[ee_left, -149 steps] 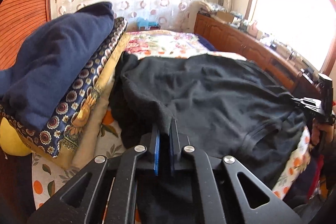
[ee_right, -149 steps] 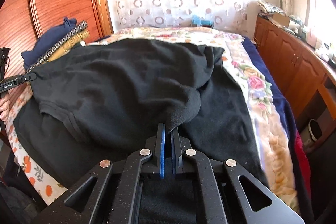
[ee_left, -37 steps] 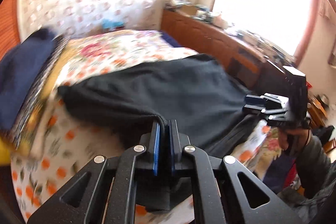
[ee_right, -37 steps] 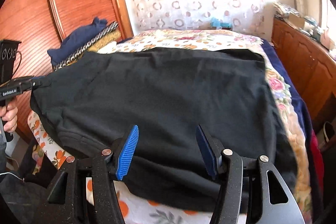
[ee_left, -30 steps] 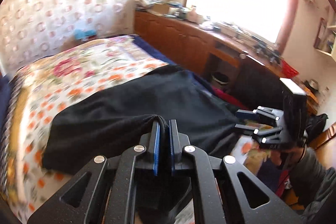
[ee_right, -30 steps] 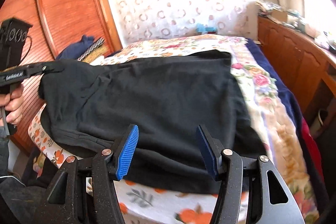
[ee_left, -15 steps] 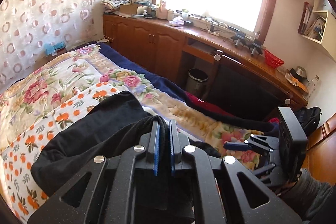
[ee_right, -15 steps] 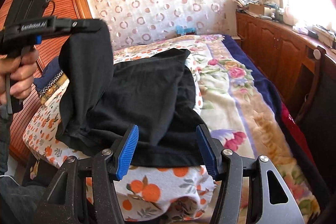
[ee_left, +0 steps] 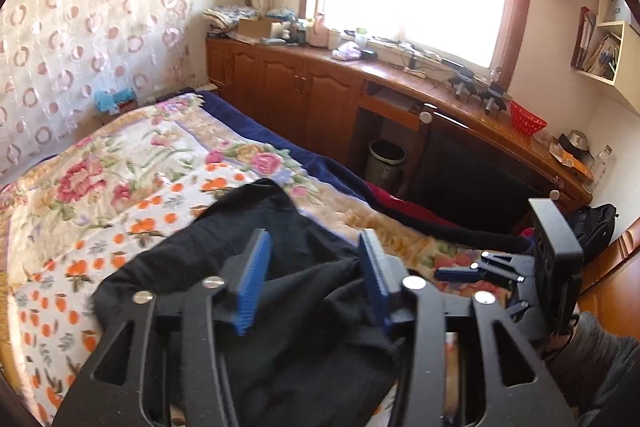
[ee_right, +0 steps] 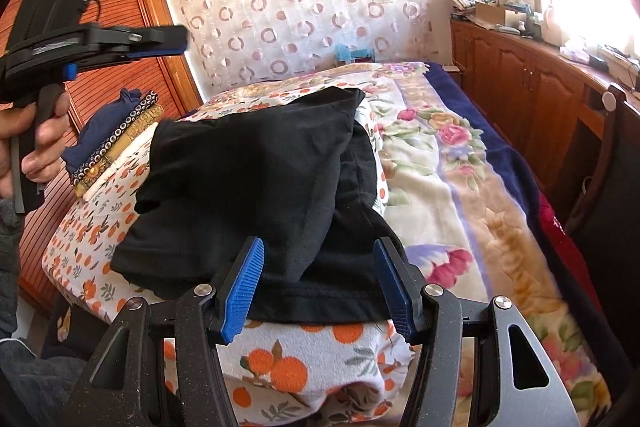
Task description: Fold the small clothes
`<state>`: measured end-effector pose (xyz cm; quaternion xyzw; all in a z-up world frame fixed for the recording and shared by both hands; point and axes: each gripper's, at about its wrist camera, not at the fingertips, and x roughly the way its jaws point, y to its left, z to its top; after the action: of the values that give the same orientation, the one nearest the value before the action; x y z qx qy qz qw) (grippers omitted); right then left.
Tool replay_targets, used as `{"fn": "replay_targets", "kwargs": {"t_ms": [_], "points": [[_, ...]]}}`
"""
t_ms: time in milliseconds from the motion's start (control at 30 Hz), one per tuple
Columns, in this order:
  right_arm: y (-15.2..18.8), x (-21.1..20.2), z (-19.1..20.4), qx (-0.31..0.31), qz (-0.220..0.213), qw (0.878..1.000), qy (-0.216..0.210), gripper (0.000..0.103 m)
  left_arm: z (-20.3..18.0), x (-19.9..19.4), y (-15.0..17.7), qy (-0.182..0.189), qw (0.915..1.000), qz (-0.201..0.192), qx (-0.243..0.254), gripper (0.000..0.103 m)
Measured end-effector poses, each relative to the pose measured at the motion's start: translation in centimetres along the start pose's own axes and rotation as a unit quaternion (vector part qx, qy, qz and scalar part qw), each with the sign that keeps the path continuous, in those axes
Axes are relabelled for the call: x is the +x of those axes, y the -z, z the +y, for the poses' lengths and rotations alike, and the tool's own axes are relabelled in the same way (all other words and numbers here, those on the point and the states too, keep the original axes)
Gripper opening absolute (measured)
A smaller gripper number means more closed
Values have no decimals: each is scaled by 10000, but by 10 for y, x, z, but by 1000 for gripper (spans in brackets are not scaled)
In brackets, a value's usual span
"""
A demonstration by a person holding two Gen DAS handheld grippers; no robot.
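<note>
A black garment (ee_right: 260,187) lies folded over on the bed near its front edge; it also shows in the left wrist view (ee_left: 280,267), rumpled below the fingers. My left gripper (ee_left: 312,275) is open and empty above it, and shows raised at upper left in the right wrist view (ee_right: 160,41). My right gripper (ee_right: 320,287) is open and empty, low at the bed's front edge, just before the garment's hem. It shows at the right in the left wrist view (ee_left: 460,273).
The bed has an orange-print sheet (ee_right: 276,363) and a floral blanket (ee_right: 440,163). A stack of folded clothes (ee_right: 116,135) sits at the bed's left by a wooden wardrobe (ee_right: 120,27). Wooden cabinets (ee_left: 304,95) and a bin (ee_left: 386,159) line the window side.
My left gripper has opened and let go of the black garment, which dropped folded onto the bed. The right gripper stayed open and has hardly moved.
</note>
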<state>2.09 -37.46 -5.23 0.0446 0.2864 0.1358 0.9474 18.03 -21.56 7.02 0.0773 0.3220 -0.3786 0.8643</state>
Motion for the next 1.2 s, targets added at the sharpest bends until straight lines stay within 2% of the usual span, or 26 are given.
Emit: {"fn": "replay_targets", "kwargs": {"t_ms": [67, 267, 433, 567, 633, 833, 933, 1000, 1067, 1200], "points": [[-6, 3, 3, -76, -6, 10000, 1, 59, 15, -6, 8, -116, 9999, -15, -38, 74], [-27, 23, 15, -255, 24, 9997, -27, 59, 74, -12, 52, -757, 9964, 217, -320, 74], [-40, 46, 23, -317, 61, 9995, -47, 59, 107, -4, 96, -859, 9924, 583, -658, 74], [-51, 63, 26, -565, 68, 9981, 248, 59, 116, 4, 123, -539, 9913, 839, -859, 73], [-57, 72, 25, -673, 105, 9967, 441, 59, 115, 6, 130, -377, 9926, 740, -885, 73], [-57, 93, 16, -631, 393, 9959, 515, 59, 104, 19, 140, 109, 9917, 832, -977, 67], [-54, 100, 10, -574, 556, 9958, 456, 59, 102, 26, 138, 163, 9913, 911, -935, 55], [-53, 101, 7, -495, 626, 9961, 379, 59, 98, 24, 133, 213, 9926, 864, -831, 43], [-55, 102, 0, -381, 675, 9966, 276, 59, 92, 18, 123, 228, 9947, 756, -660, 11], [-57, 98, -8, -234, 640, 9976, 121, 59, 85, 5, 90, 234, 9980, 443, -383, 6]]}}
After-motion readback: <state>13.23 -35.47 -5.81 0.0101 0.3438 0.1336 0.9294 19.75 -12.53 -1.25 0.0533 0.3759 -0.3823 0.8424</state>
